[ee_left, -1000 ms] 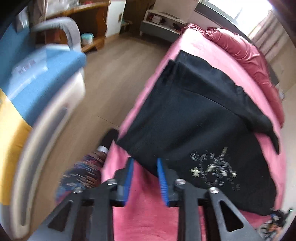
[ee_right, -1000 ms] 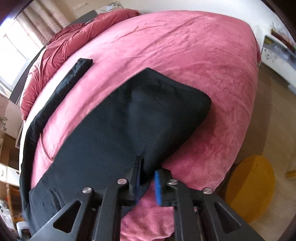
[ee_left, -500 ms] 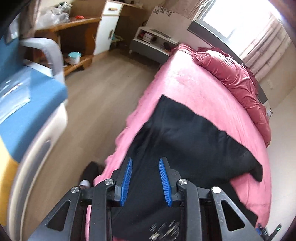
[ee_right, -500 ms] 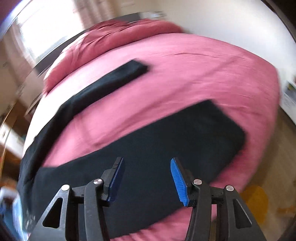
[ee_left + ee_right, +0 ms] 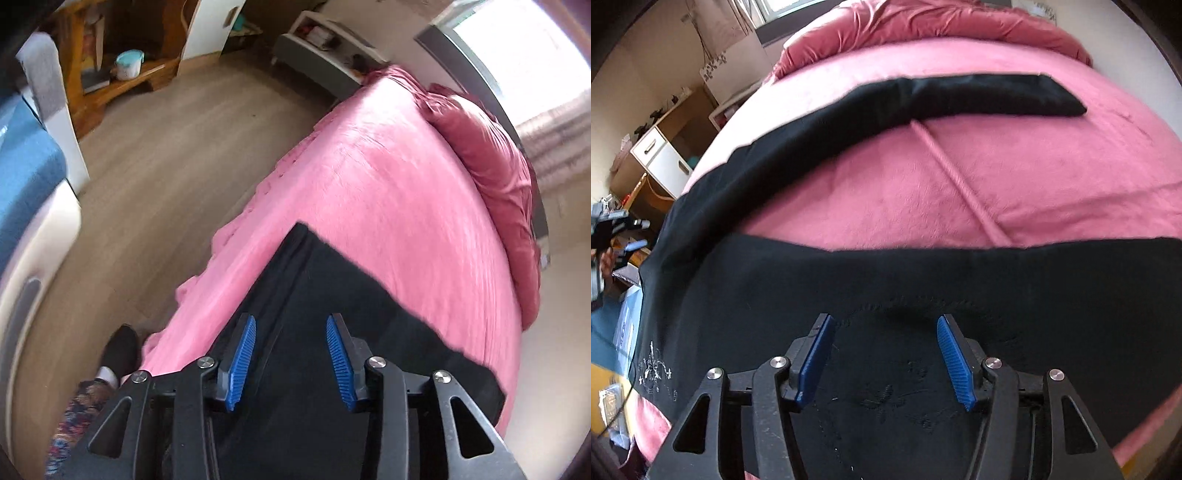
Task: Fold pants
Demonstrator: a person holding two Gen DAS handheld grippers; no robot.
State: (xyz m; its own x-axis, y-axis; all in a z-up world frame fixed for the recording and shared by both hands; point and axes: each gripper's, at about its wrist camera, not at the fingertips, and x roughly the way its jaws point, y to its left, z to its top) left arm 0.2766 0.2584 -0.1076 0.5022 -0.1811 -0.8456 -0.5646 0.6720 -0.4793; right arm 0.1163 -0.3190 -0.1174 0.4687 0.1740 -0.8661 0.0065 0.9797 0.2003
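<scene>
Both let go within the last second: left tool (image 5: pixel 290 363) and right tool (image 5: pixel 886 360) now spread apart and empty, hovering over the black pants (image 5: pixel 923 288) sprawled unfolded across the pink bed (image 5: pixel 1034 177) in the lower frame, likely before regrasping.

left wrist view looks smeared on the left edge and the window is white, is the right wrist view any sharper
Left wrist view: window blown out to white, blue chair streaked with motion blur, pants edge soft. Right wrist view: sharper in the middle, the pants stitching readable, slight smear along the far leg, fisheye bulging the bed.
</scene>
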